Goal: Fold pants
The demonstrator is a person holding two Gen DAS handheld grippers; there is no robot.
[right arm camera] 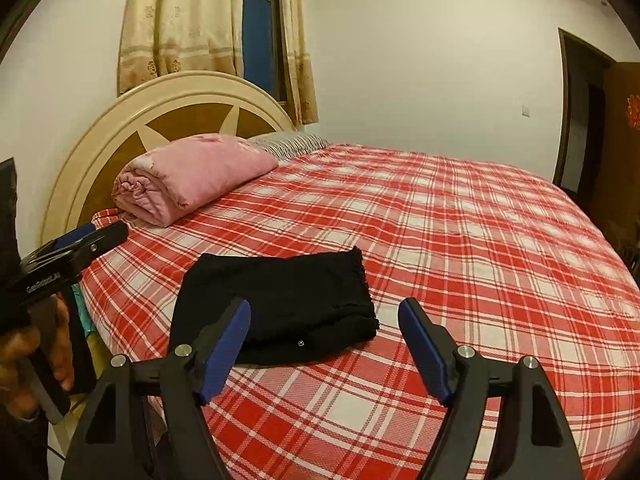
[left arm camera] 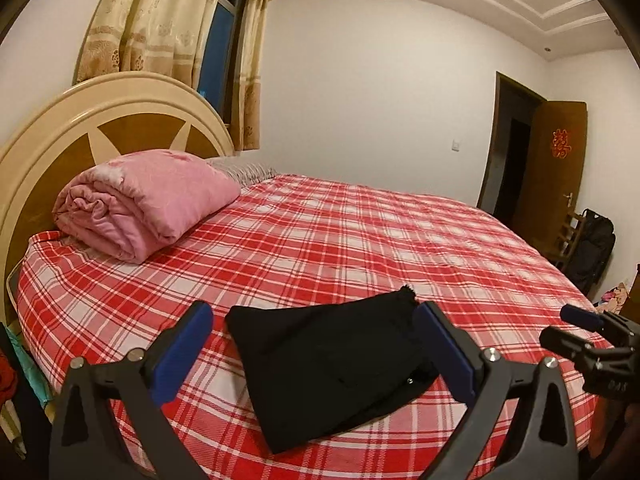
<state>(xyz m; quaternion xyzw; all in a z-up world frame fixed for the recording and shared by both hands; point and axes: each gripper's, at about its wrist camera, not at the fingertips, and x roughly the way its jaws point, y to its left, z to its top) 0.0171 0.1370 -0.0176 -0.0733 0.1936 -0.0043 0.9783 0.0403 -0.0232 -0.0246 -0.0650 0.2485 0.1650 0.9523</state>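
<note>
Both grippers are up off the bed with nothing in them. Left gripper (left arm camera: 316, 344) has its 2 blue-padded fingers (left arm camera: 182, 352) spread wide, hanging above the pants (left arm camera: 320, 368) without touching, so they show in the gap between the pads. Right gripper (right arm camera: 324, 344) is spread wide too, held back from the pants toward the near edge of the bed, with bare sheet showing between its pads. In the right wrist view a hand (right arm camera: 36, 356) grips the left gripper's handle, off to the left of the pants.

Pants are black and already folded into a compact bundle, lying flat on the red and white plaid sheet (left arm camera: 360, 240) near the close edge. Small metal button (right arm camera: 301, 343) shows on the near side. Well beyond the pants, a folded pink quilt (left arm camera: 140, 204) sits against the round headboard (left arm camera: 52, 152). Beyond that, beige curtains (left arm camera: 160, 20). Far right of the pants, an open brown door (left arm camera: 556, 168).
</note>
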